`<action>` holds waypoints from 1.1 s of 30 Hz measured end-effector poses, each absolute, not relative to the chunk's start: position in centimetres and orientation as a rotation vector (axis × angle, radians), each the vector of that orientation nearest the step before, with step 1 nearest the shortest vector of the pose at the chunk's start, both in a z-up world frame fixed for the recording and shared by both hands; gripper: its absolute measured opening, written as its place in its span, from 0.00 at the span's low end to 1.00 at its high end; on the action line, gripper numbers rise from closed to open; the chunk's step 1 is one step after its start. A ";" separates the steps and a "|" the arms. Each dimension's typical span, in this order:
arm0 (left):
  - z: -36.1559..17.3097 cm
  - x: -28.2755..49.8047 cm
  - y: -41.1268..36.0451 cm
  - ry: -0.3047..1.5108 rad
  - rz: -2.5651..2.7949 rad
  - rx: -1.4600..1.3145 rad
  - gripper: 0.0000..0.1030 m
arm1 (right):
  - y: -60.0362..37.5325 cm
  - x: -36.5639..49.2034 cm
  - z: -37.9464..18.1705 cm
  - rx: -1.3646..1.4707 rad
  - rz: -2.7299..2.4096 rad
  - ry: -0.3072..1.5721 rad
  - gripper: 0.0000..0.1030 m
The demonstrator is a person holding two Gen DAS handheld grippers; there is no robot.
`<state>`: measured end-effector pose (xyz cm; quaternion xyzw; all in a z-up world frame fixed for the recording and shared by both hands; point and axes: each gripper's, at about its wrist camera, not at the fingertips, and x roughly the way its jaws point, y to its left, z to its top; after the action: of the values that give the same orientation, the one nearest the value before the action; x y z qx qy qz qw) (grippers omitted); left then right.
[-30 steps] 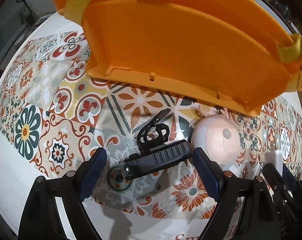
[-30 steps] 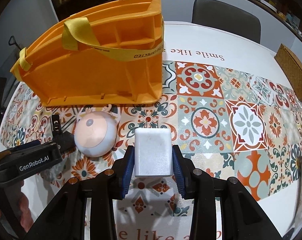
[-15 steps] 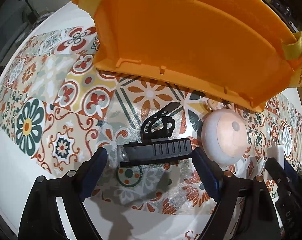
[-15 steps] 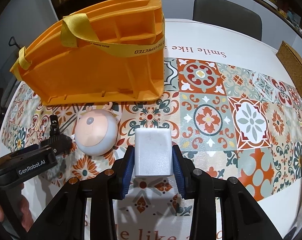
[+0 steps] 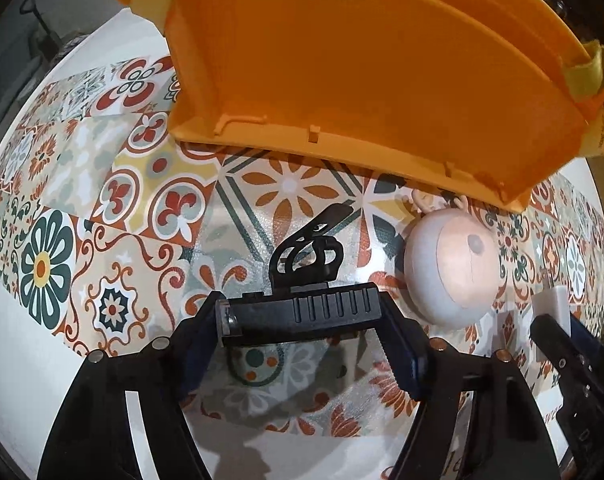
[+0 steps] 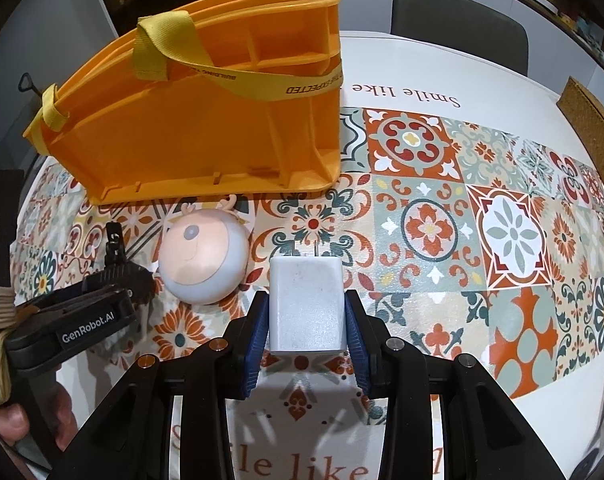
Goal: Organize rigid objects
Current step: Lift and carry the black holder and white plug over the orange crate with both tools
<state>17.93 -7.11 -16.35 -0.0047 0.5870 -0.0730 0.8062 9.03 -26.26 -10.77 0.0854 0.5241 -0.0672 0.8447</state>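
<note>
A: We've closed the left hand-held gripper [image 5: 302,328] since last frame; it now clamps the black bike light [image 5: 300,312] on the table [image 6: 421,76].
B: Our right hand-held gripper [image 6: 307,320] pinches the white charger [image 6: 307,306], near the orange organizer [image 6: 198,136] and round toy [image 6: 204,258].

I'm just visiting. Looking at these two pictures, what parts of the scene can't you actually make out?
- Inside of the orange caddy: the left view shows only its outer wall; the right view glimpses the top dividers, not the bottoms.
- Printing on the yellow strap: partly folded, too small to read whole.
- Underside of the white charger: hidden against the jaws of the right gripper.
- Black bike light front lens: covered by the left gripper.
</note>
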 end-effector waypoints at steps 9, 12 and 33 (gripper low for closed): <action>-13.7 15.1 -6.3 1.182 -0.219 0.082 0.72 | -25.2 8.3 -10.2 0.186 -0.126 1.100 0.36; -12.7 14.3 -5.7 1.169 -0.244 0.086 0.72 | -24.8 7.9 -9.6 0.191 -0.123 1.090 0.36; -5.9 12.7 -4.4 1.043 -0.268 0.059 0.72 | -22.1 6.3 -4.2 0.223 -0.086 0.976 0.36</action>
<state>12.69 -4.45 -5.95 0.0281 0.4965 -0.1276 0.8582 6.34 -22.13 -4.24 0.1067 0.4675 -0.0413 0.8765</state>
